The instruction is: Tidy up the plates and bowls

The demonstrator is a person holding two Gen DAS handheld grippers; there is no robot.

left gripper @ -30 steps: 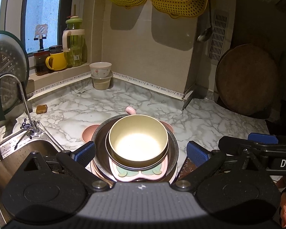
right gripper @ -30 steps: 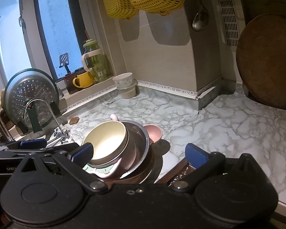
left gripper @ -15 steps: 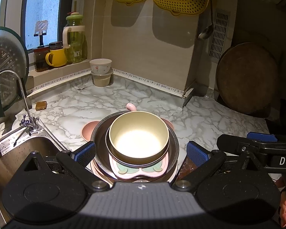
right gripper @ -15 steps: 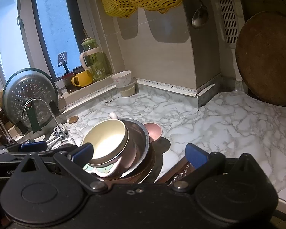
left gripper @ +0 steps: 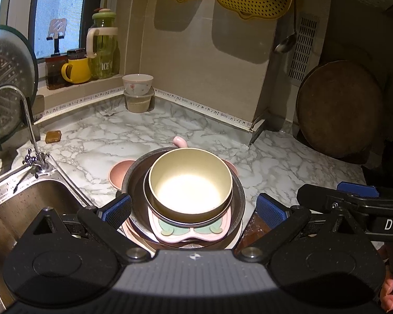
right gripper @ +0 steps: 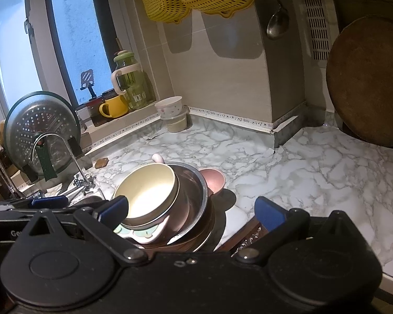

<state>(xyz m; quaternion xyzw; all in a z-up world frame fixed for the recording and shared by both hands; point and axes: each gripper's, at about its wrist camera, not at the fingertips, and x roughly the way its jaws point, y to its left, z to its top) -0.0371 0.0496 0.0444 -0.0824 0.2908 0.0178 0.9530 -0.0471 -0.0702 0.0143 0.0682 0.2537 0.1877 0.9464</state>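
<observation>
A stack of dishes sits on the marble counter by the sink. On top is a cream bowl [left gripper: 190, 183] [right gripper: 146, 191], under it a pink plate with green patches [left gripper: 188, 231], inside a steel bowl [left gripper: 238, 183] [right gripper: 194, 183], on plates. A pink bowl [left gripper: 118, 174] [right gripper: 213, 179] stands behind the stack. My left gripper [left gripper: 194, 210] is open, its fingers either side of the stack's near edge, holding nothing. My right gripper [right gripper: 191, 209] is open, straddling the stack from the right. The right gripper's side also shows in the left wrist view [left gripper: 353, 198].
A steel sink [left gripper: 21, 209] and tap [left gripper: 26, 120] lie left of the stack. Two stacked small bowls [left gripper: 138, 93] stand in the back corner. A round wooden board [left gripper: 338, 107] leans at the right. Jars and a yellow mug [left gripper: 77, 69] are on the sill.
Both views have shifted slightly, with the scene sliding a little lower and closer. The stack and both grippers' openings look unchanged.
</observation>
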